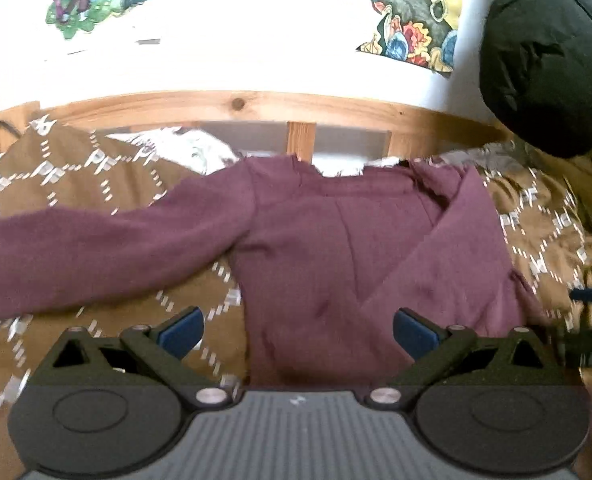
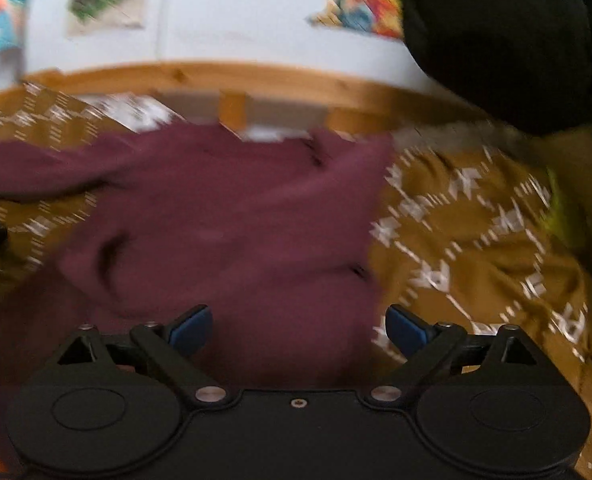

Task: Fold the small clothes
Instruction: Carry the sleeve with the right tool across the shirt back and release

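Maroon top [image 1: 316, 248] lies flat on the brown patterned bedspread [image 1: 55, 184], one sleeve already folded across the body, the other sleeve [image 1: 95, 252] still outstretched; left gripper [image 1: 298, 332] and right gripper [image 2: 298, 330] both have fingers spread wide, holding nothing.

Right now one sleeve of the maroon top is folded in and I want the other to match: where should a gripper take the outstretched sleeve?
Grip the outstretched sleeve near its cuff end, coming from above with the open left gripper. It lies flat and straight on the brown blanket, away from the body of the maroon top, so the end likely lifts and swings across easily.
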{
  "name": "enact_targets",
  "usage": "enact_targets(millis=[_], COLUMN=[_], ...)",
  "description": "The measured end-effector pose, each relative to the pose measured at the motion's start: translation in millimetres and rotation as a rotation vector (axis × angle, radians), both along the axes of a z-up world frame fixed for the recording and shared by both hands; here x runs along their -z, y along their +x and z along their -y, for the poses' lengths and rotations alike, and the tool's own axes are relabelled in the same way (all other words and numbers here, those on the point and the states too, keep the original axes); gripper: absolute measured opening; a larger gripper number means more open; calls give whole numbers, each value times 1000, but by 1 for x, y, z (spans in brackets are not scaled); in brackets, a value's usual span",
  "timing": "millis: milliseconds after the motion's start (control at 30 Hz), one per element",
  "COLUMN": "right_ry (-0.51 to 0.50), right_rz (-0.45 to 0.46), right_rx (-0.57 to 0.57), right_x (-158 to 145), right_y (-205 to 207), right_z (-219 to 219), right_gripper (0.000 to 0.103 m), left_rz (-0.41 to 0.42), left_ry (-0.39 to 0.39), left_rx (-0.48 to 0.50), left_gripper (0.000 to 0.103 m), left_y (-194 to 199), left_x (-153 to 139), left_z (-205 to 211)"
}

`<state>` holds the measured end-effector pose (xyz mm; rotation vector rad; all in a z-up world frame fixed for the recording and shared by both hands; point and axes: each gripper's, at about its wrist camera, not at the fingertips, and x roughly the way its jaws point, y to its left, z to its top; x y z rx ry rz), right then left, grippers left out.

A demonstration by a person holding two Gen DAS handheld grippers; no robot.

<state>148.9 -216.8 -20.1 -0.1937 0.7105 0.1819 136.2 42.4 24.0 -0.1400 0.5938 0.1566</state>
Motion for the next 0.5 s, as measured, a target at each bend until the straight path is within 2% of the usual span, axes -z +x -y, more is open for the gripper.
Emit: enact_targets(millis=[133,233,300,367,500], right_ry=[-156,-245,-250,-243,-233], right_rz=[-3,-2,-7,2,17], right_rx=[7,-8,0,10,30], right_x=[20,38,45,46,50], right_y=[18,34,46,53,58], right_z=[-1,-4,-6,-7,-7], right_gripper=[95,96,96,98,100], left_rz=[0,-49,-101,-158,-217], left_ry=[-64,-15,29,73,72], left_rx=[33,34,44,11,-87], left_gripper=[102,102,102,102,102], left_y=[46,77,91,97,80], left_x=[5,25,40,55,69], left_z=[4,19,27,29,15])
